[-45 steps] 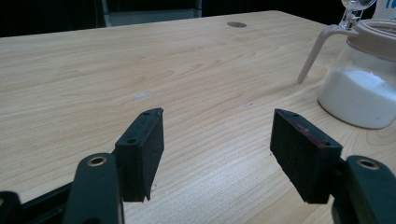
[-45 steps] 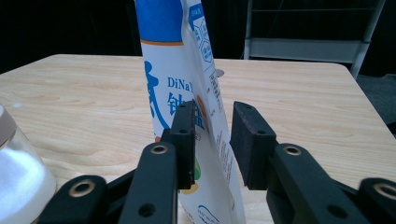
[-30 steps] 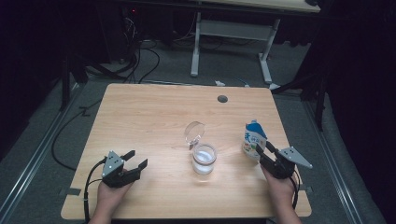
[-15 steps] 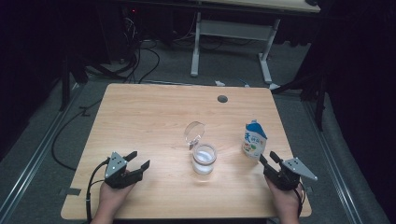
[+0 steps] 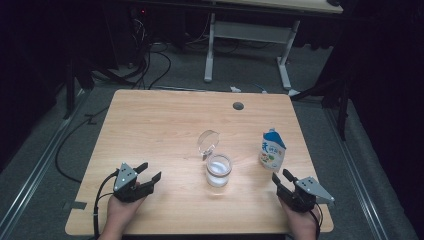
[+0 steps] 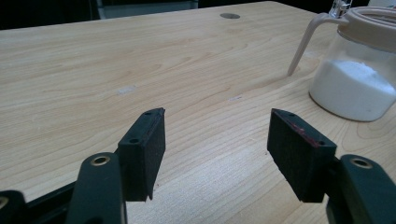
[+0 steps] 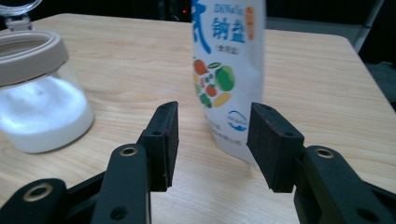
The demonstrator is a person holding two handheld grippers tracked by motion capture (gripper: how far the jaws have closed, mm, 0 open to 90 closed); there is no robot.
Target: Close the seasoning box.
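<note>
A clear glass jar (image 5: 218,170) of white powder stands mid-table, its hinged lid (image 5: 207,141) flipped open behind it. A white printed pouch (image 5: 272,150) stands upright to its right. My right gripper (image 5: 281,174) rests near the front right, open, with the pouch (image 7: 229,60) just beyond its fingertips and apart from them; the jar (image 7: 37,107) sits to its left. My left gripper (image 5: 151,170) lies at the front left, open. Its jaws have just been closing slightly with nothing between them. In the left gripper view (image 6: 215,121) the jar (image 6: 355,79) stands far right.
The wooden table (image 5: 150,120) has a round cable hole (image 5: 238,106) near its far edge. Bare wood lies between the left gripper and the jar. Beyond the table are a desk frame (image 5: 285,60) and cables (image 5: 150,65) on the floor.
My right gripper has drawn back from the pouch toward the table's front edge. The left hand has stayed in place. Jar and pouch have not moved.
</note>
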